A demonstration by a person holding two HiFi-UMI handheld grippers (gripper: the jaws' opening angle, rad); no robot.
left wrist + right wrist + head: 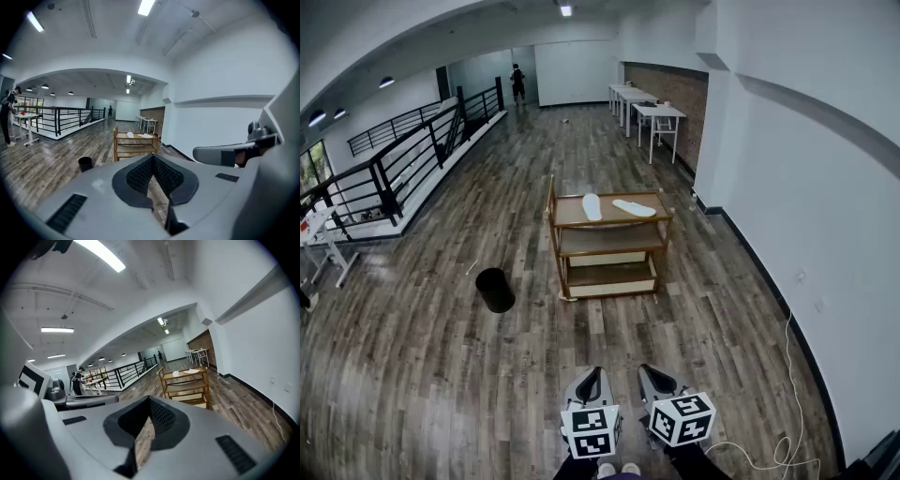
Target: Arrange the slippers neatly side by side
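Two white slippers lie on the top shelf of a wooden cart (557, 242) in the middle of the room. The left slipper (592, 206) points away from me. The right slipper (635, 208) lies slanted, apart from it. Both grippers are low and close to me, well short of the cart. My left gripper (590, 378) and right gripper (657, 377) are shut with nothing between their jaws. In the left gripper view the gripper (152, 158) points at the cart, with the slippers (131, 135) small on top. The right gripper view has the gripper (149, 400) and the slippers (176, 373) far ahead.
A black bin (494, 289) stands on the wood floor left of the cart. A black railing (394, 169) runs along the left, and a white wall (806, 187) along the right. White tables (654, 114) stand at the back. A white cable (786, 394) lies on the floor at right.
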